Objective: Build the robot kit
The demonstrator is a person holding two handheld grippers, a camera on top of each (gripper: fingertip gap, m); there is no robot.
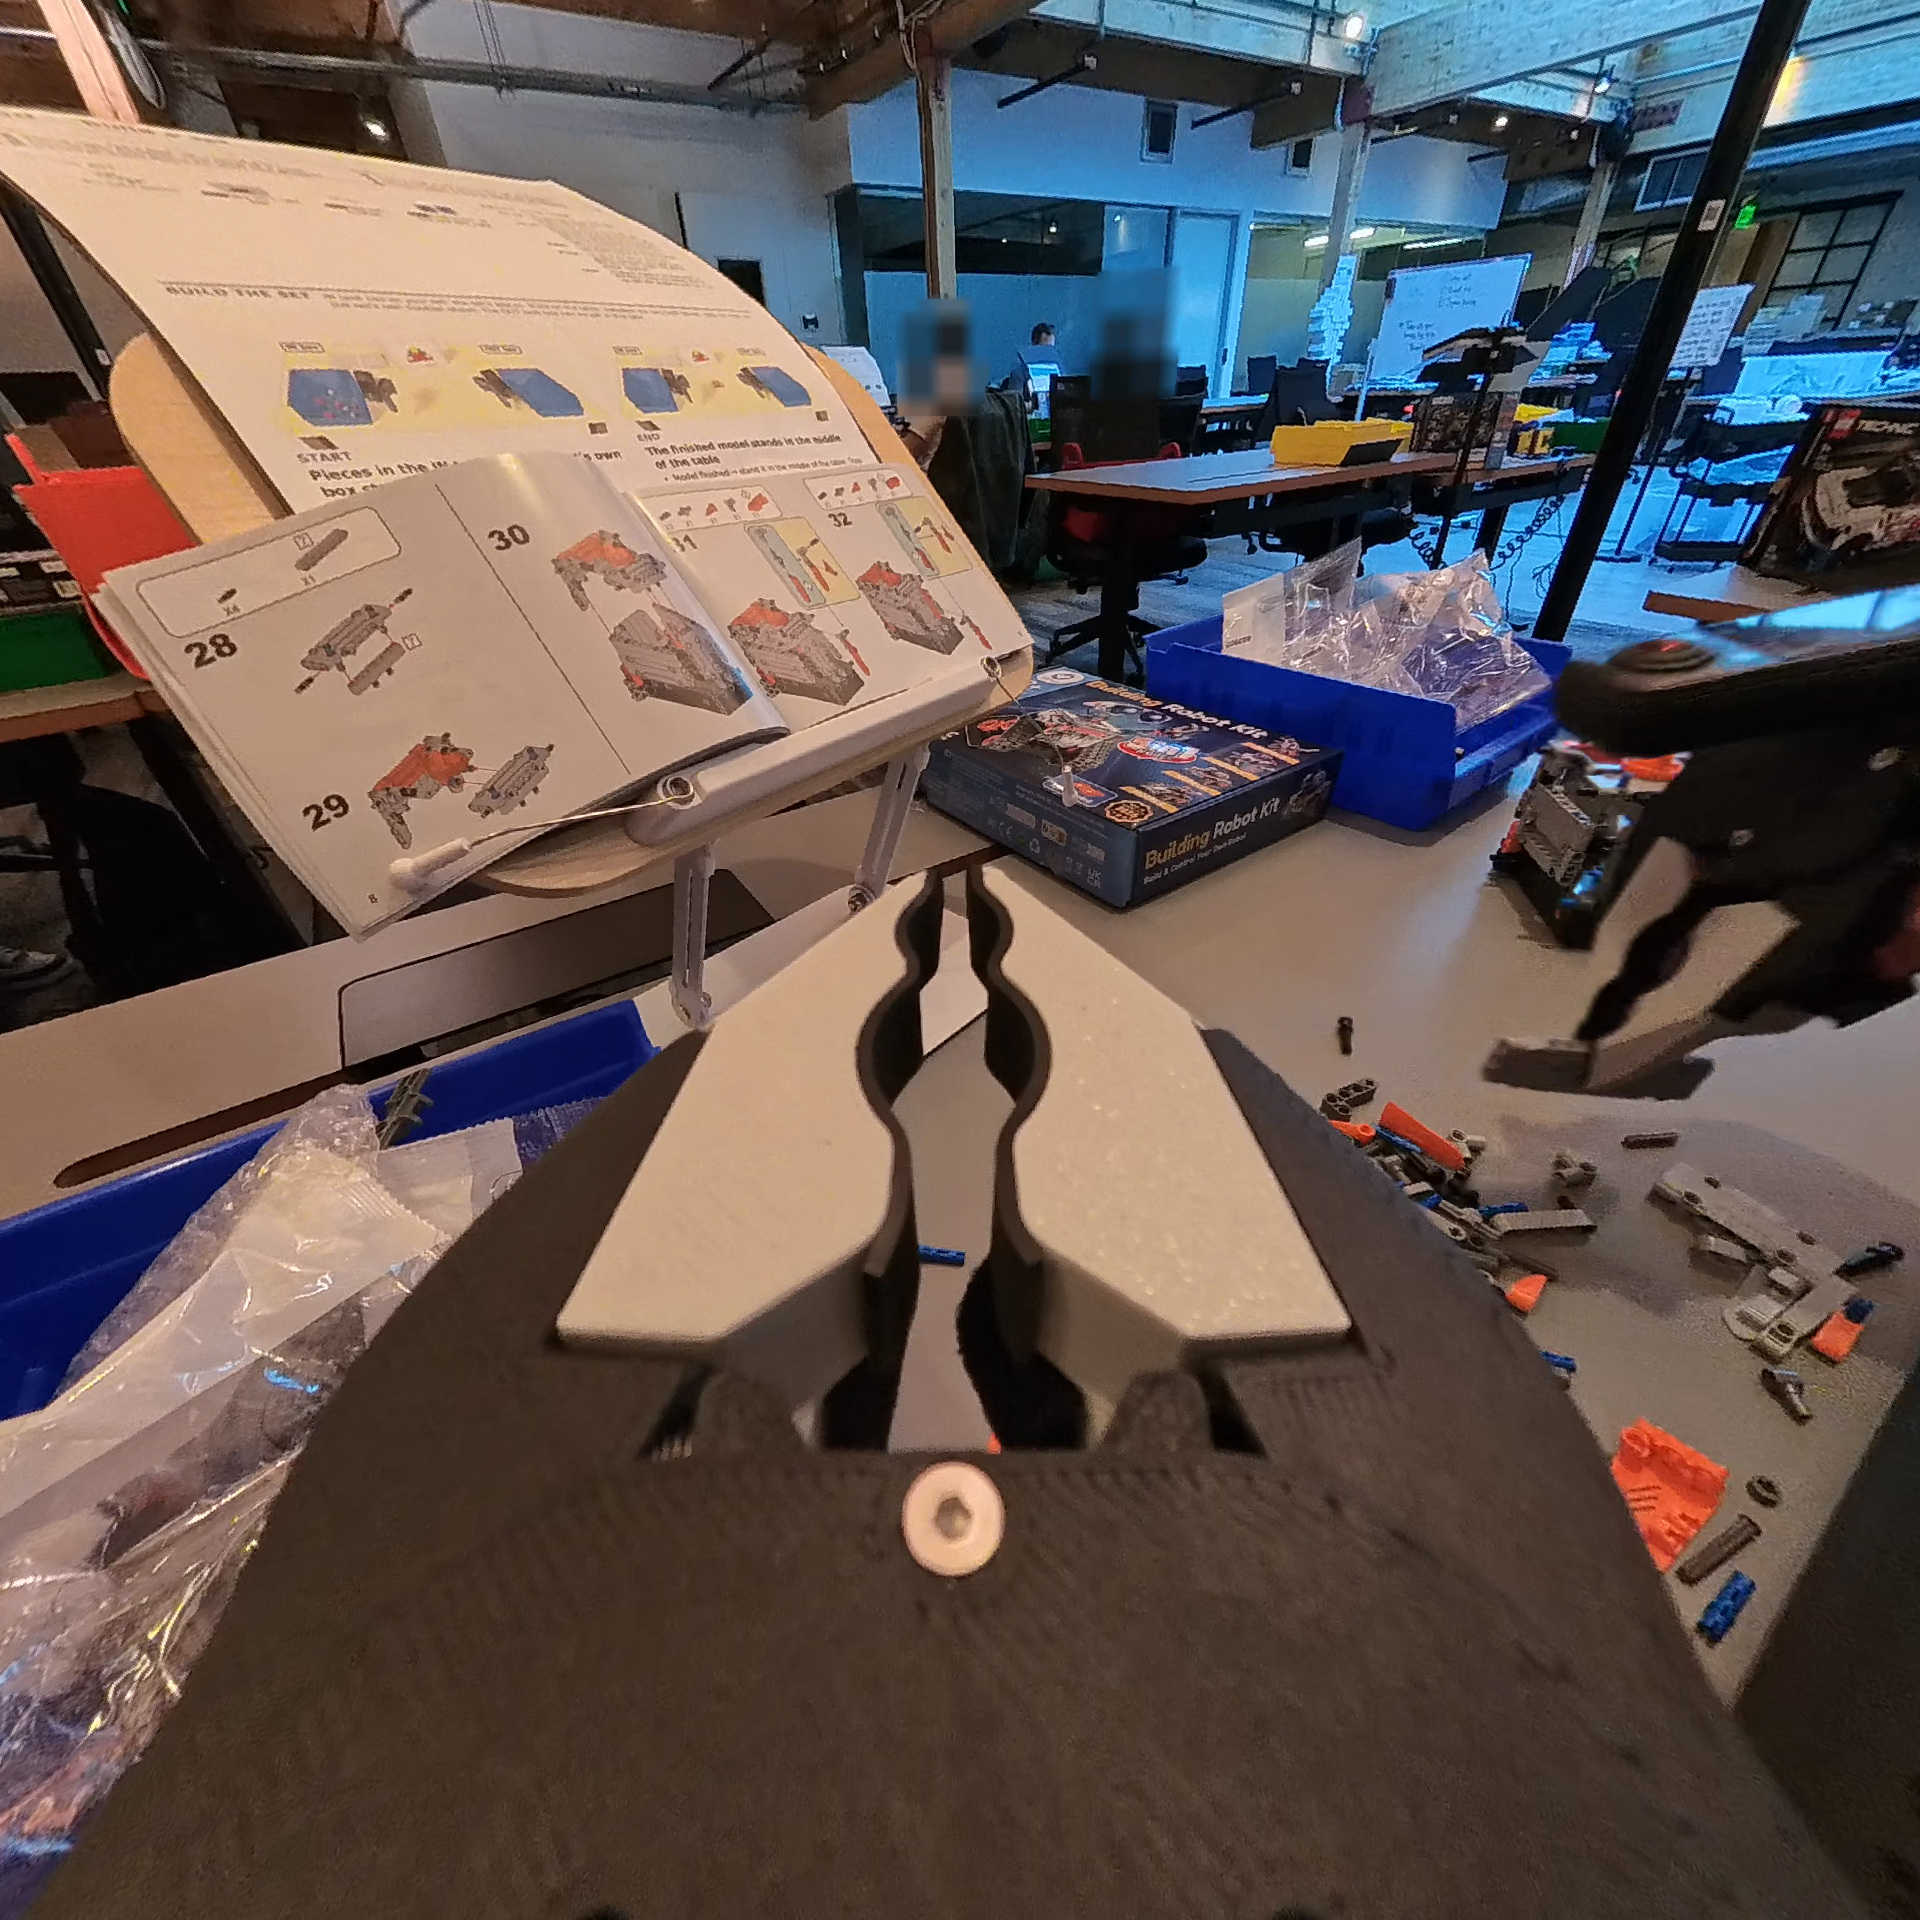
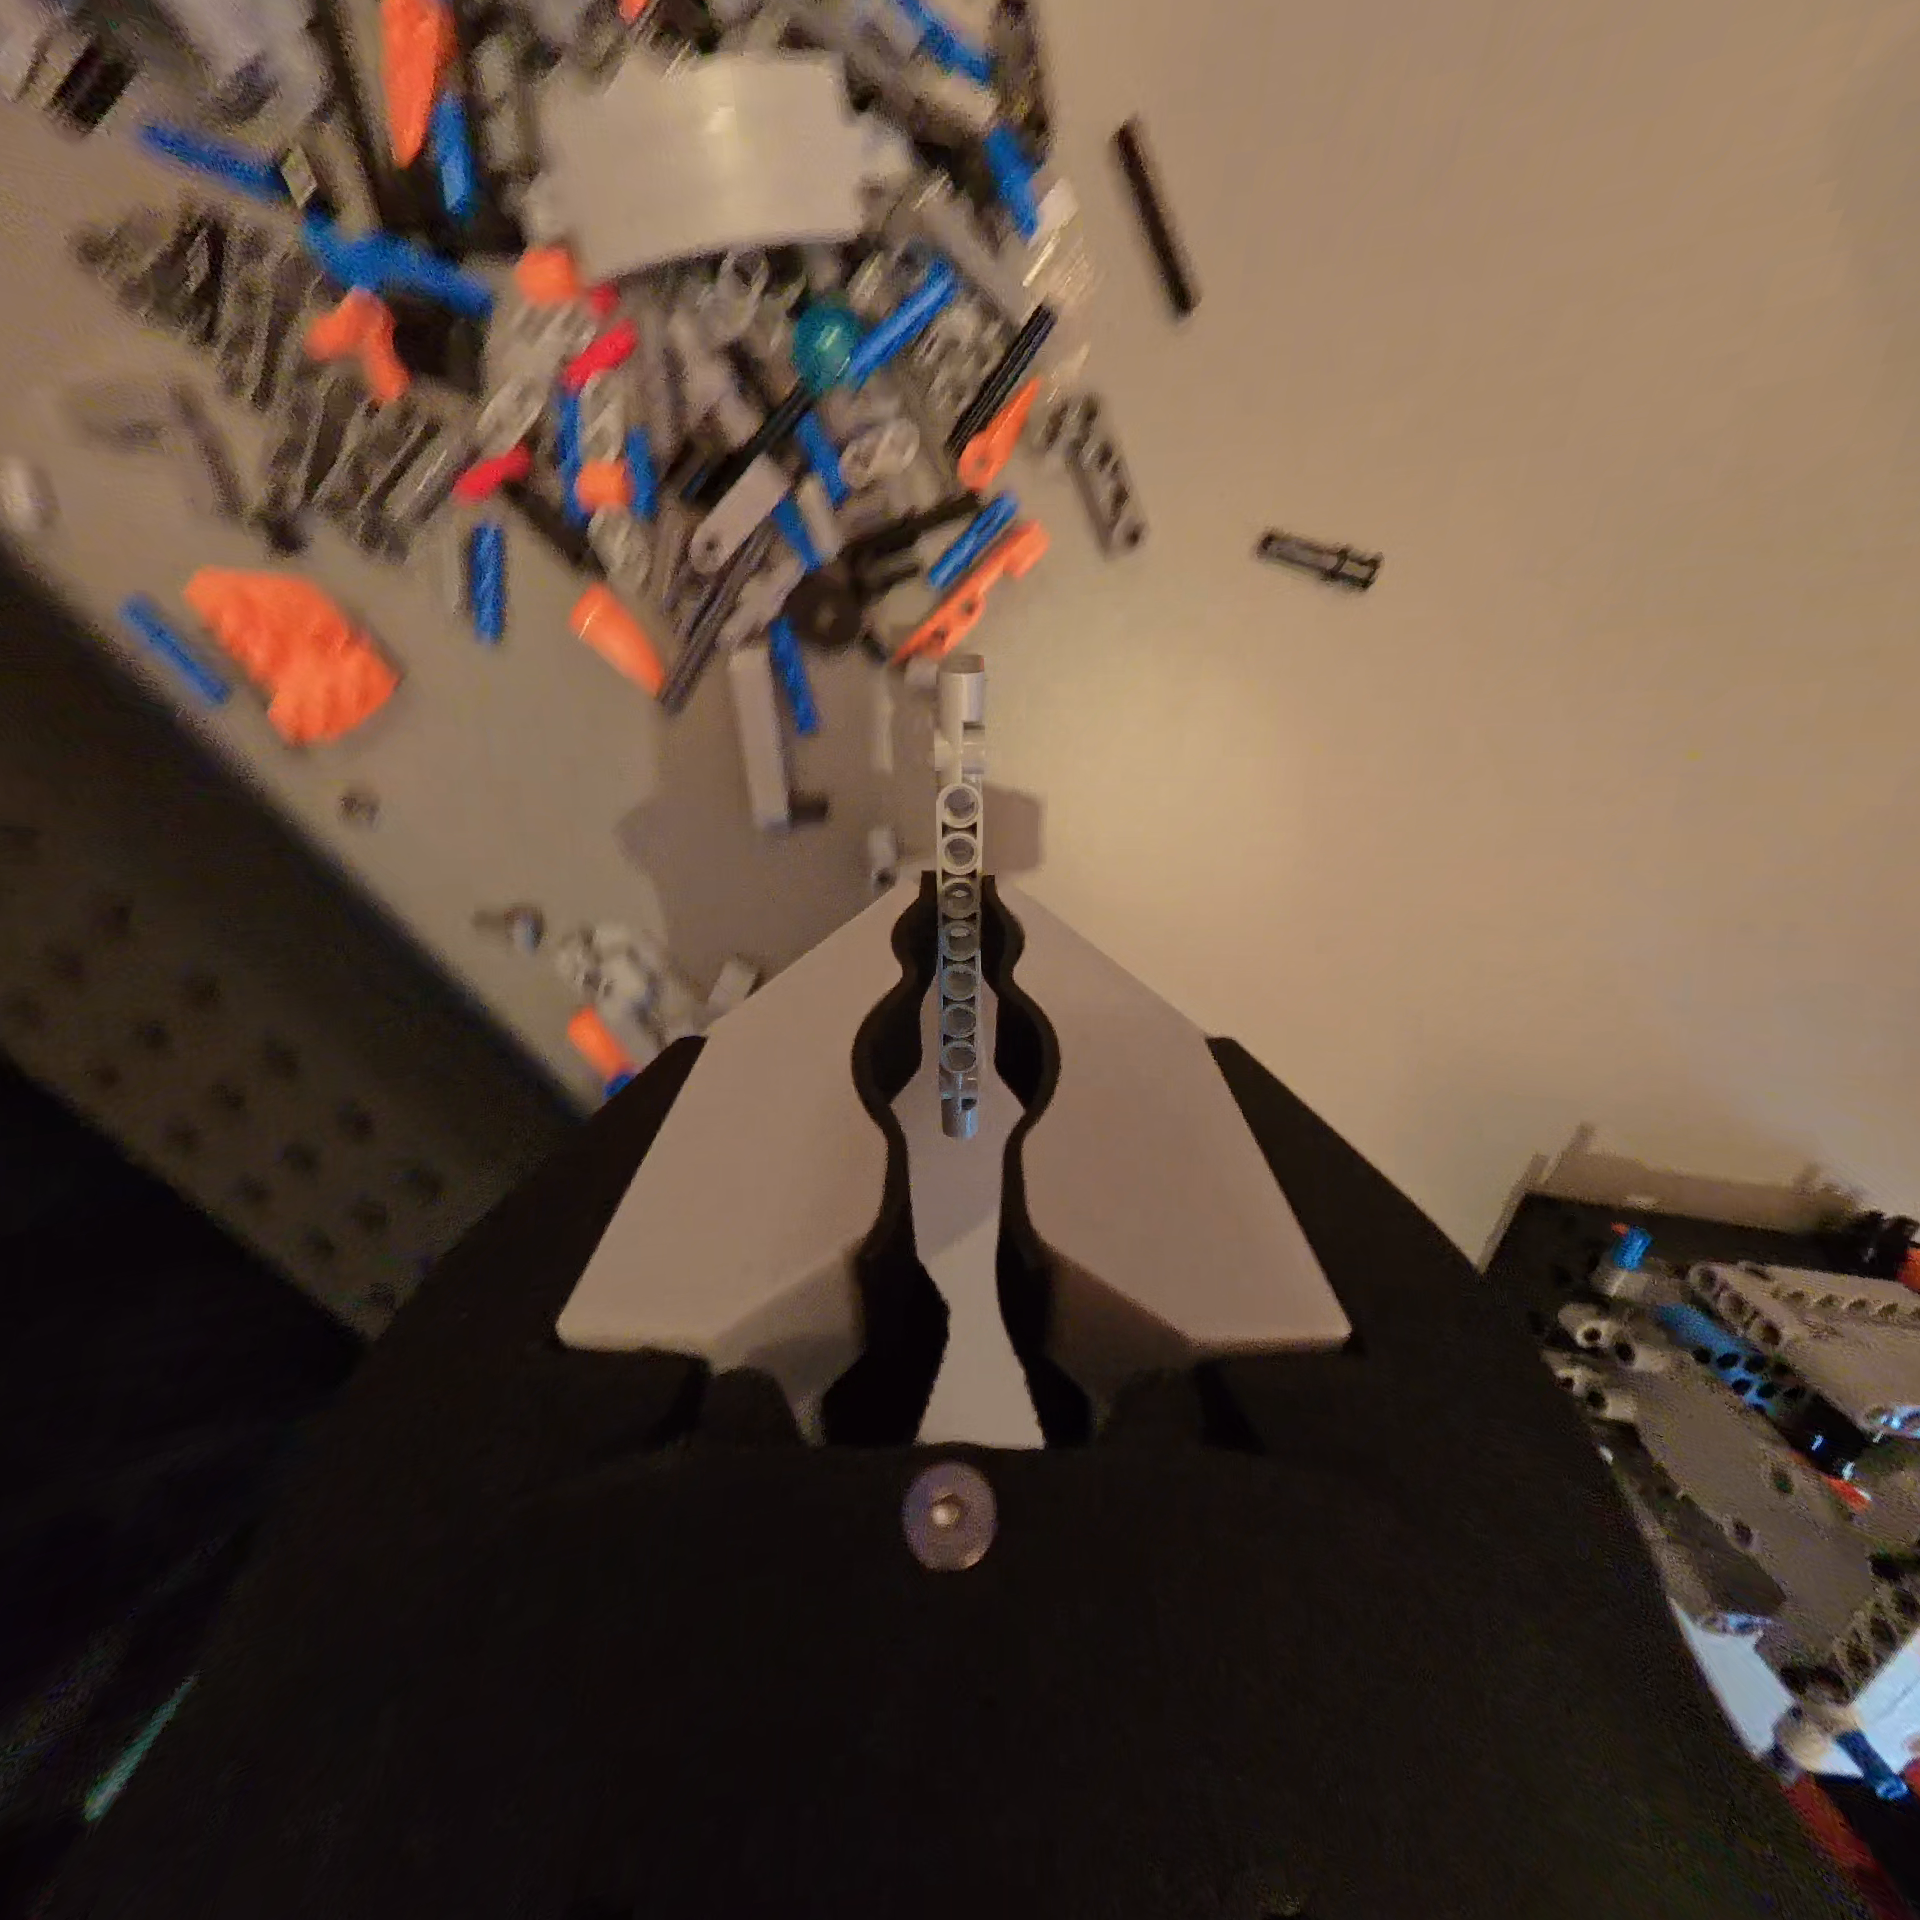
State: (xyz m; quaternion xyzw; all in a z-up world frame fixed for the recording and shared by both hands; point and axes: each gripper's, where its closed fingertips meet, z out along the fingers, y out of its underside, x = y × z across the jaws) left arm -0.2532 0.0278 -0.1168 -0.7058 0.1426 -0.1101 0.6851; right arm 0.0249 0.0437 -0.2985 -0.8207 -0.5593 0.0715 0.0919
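My right gripper (image 2: 961,883) is shut on a thin grey beam with holes (image 2: 958,821). The beam sticks out past the fingertips and carries a small grey connector (image 2: 962,694) at its far end. It hangs above the table beside a pile of grey, blue, black and orange building pieces (image 2: 675,364). In the left wrist view the right gripper (image 1: 1558,1065) is blurred, low over the table. My left gripper (image 1: 958,883) is closed to a narrow slit with nothing between its tips. It points at an open instruction booklet (image 1: 499,665) on a stand.
A blue bin with plastic bags (image 1: 104,1247) is at lower left, a blue kit box (image 1: 1122,790) and a second blue bin (image 1: 1382,727) behind. A partly built model (image 2: 1766,1455) (image 1: 1579,831) stands on the right. Loose pieces (image 1: 1558,1216) lie scattered. A black perforated board (image 2: 208,1039) is on the left. Tip to tip, the grippers are about 35 cm apart. From my right tips it is roughly 20 cm to the partly built model (image 2: 1766,1455); from my left, 50 cm.
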